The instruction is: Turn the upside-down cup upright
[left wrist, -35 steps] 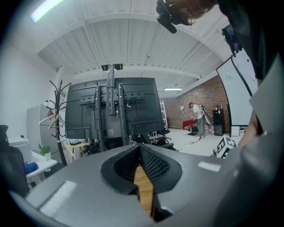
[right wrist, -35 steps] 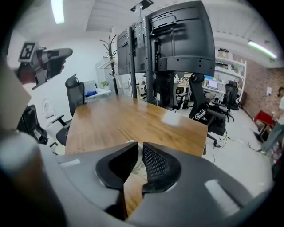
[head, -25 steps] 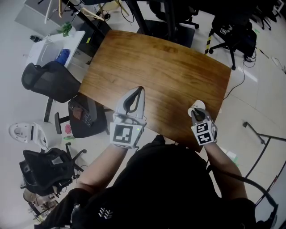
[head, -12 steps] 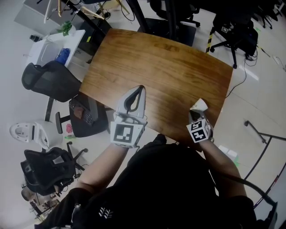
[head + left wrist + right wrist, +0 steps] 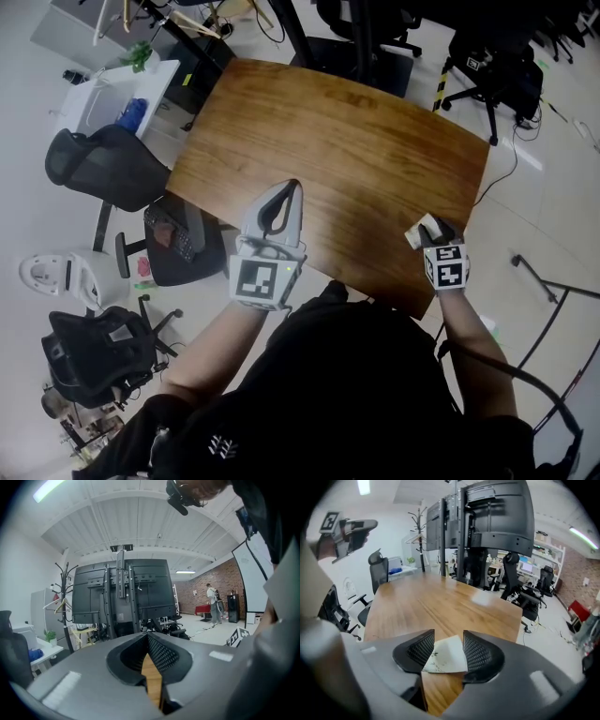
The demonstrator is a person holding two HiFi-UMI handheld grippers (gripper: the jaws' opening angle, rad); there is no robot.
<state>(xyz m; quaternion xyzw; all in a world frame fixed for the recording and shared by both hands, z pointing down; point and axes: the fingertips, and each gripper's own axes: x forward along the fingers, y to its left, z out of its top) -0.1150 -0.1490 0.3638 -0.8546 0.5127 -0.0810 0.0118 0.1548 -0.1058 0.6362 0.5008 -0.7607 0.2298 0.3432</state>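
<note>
The right gripper (image 5: 448,641) points down over the near right corner of the brown wooden table (image 5: 337,141), close to the edge by the person. Its jaws have just been opening and now stand wide apart. The white paper cup (image 5: 446,658) sits between them on the tabletop, with faint dark print on its side. The black ribbed pads (image 5: 480,653) flank the cup closely, but they do not appear to press on it. In the head view the cup (image 5: 421,232) shows only as a small pale shape just ahead of the marker cube, so it cannot be told whether it stands upright or leans. The left gripper (image 5: 292,187) is held level over the table's near edge, well apart from the cup. Its jaws are closed tip to tip with nothing in them.
</note>
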